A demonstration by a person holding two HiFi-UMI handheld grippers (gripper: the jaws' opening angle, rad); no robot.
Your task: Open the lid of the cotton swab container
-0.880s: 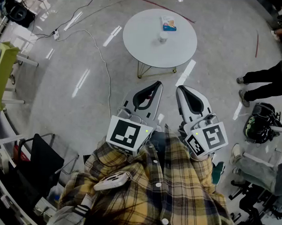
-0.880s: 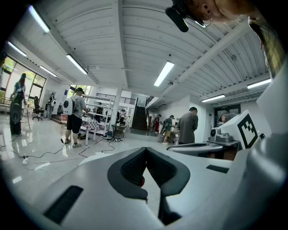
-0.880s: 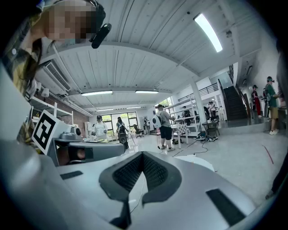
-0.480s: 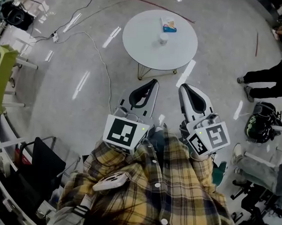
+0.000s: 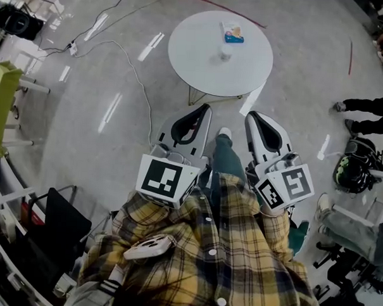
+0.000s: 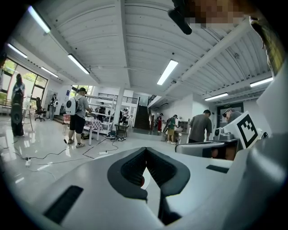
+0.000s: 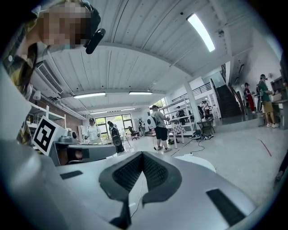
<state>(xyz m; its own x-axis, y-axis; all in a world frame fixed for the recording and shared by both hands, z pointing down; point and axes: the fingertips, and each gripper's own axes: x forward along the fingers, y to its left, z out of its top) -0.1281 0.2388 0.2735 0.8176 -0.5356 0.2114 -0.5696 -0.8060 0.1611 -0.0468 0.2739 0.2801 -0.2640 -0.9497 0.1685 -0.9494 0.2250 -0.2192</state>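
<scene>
I hold both claws out before my chest, side by side and slightly apart, tips pointing ahead toward the round white table (image 5: 189,66). My left gripper (image 5: 204,113) is closed tight, its pads meeting with nothing between them. My right gripper (image 5: 251,117) is likewise closed and empty. The cotton swab container (image 5: 222,51), a small pale pot, stands near the table's middle, well apart from both claws; its lid and contents are too small to make out. Beyond it lies a small blue-and-white box (image 5: 232,33).
</scene>
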